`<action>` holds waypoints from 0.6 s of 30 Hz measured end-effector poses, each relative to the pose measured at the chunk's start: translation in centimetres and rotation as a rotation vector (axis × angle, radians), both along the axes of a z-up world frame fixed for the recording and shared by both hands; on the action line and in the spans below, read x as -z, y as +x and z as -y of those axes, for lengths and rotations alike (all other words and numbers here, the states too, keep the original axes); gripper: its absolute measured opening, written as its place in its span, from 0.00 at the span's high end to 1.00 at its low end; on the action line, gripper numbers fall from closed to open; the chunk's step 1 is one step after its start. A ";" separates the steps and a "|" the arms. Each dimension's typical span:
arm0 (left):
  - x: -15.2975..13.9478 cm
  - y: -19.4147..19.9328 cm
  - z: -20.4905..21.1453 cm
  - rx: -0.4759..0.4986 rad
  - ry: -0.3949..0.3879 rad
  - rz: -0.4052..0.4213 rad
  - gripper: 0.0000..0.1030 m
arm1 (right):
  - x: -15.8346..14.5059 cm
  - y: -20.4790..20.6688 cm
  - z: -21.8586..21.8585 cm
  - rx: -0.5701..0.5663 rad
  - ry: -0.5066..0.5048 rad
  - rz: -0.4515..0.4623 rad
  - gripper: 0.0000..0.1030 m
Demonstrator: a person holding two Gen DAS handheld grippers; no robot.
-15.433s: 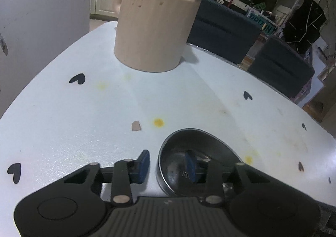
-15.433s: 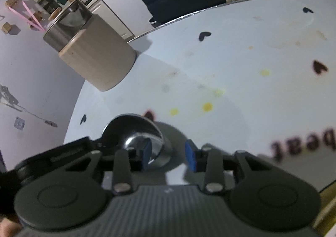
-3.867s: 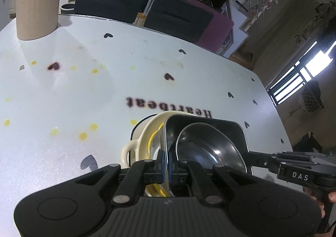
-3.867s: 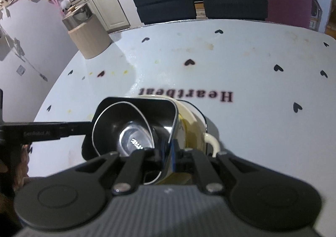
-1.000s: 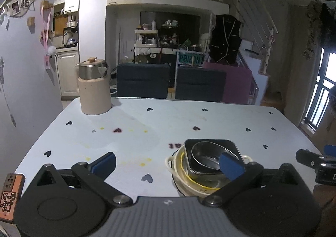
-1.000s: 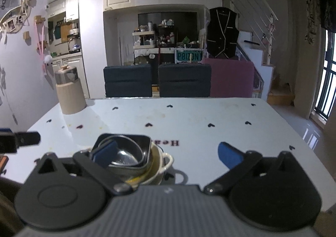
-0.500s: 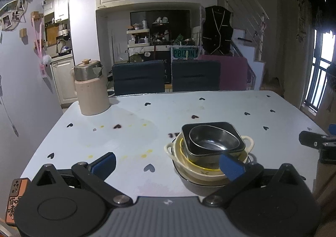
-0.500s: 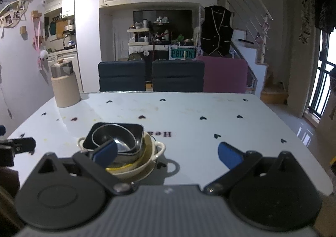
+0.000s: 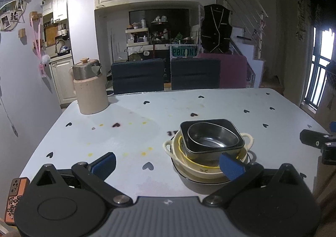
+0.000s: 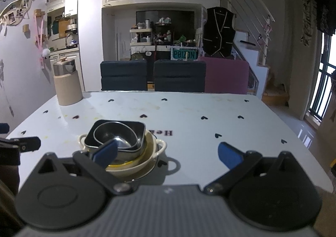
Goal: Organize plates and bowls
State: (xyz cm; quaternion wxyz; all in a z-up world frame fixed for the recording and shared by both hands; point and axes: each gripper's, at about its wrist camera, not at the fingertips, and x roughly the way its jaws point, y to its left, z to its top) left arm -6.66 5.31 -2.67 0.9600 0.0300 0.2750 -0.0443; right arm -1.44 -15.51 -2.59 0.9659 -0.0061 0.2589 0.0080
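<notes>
Both tongs, left tongs [image 9: 168, 161] and right tongs [image 10: 167, 153], now pulled back, spread wide and empty, leaving nested stack [image 9: 210, 146] at one o'clock on surface [image 9: 126, 127], seemingly finished.

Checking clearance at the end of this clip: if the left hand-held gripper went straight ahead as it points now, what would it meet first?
Probably nothing close: the open left hand-held gripper points over bare tablecloth, with the stacked bowls just right of its line. Depth is unclear.
</notes>
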 end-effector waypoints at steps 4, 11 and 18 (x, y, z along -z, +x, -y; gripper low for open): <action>0.0 -0.1 0.0 0.001 -0.001 0.002 0.00 | 0.2 -0.2 0.0 0.003 0.000 0.002 0.00; -0.1 -0.1 0.0 0.002 -0.002 0.002 0.00 | 0.2 -0.2 0.0 0.003 0.000 0.002 0.00; -0.2 -0.2 -0.1 0.005 -0.005 0.003 0.00 | 0.2 -0.2 -0.1 0.004 0.000 0.002 0.00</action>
